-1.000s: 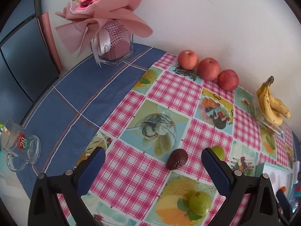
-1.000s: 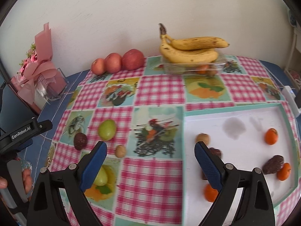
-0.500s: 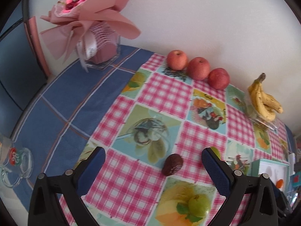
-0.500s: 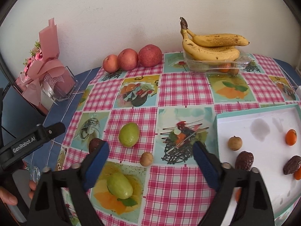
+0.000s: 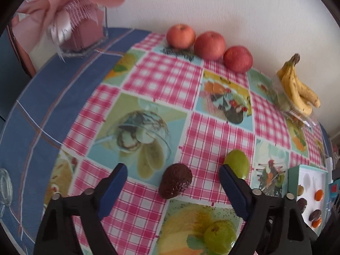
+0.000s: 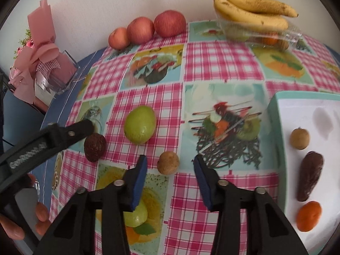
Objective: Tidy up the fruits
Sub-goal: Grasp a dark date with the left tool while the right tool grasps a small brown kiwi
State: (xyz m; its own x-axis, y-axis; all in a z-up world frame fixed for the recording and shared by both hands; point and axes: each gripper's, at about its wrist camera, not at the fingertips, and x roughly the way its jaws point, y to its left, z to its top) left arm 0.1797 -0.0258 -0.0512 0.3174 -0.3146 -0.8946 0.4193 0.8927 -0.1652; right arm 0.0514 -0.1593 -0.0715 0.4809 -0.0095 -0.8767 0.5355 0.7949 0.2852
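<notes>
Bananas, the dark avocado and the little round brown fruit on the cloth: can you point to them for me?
bananas (image 6: 252, 13), right wrist view, middle of the bunch.
dark avocado (image 5: 175, 183), left wrist view, middle of its bumpy skin.
little round brown fruit (image 6: 168, 162), right wrist view, its centre, just ahead of the open fingers.

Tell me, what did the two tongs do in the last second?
Both tongs came in closer. The right tongs swung left from the white tray, narrowed, and now bracket the small brown fruit. The left tongs advanced, open, onto the dark avocado. Nothing was grabbed. The apples, bananas and green fruit stayed put.
</notes>
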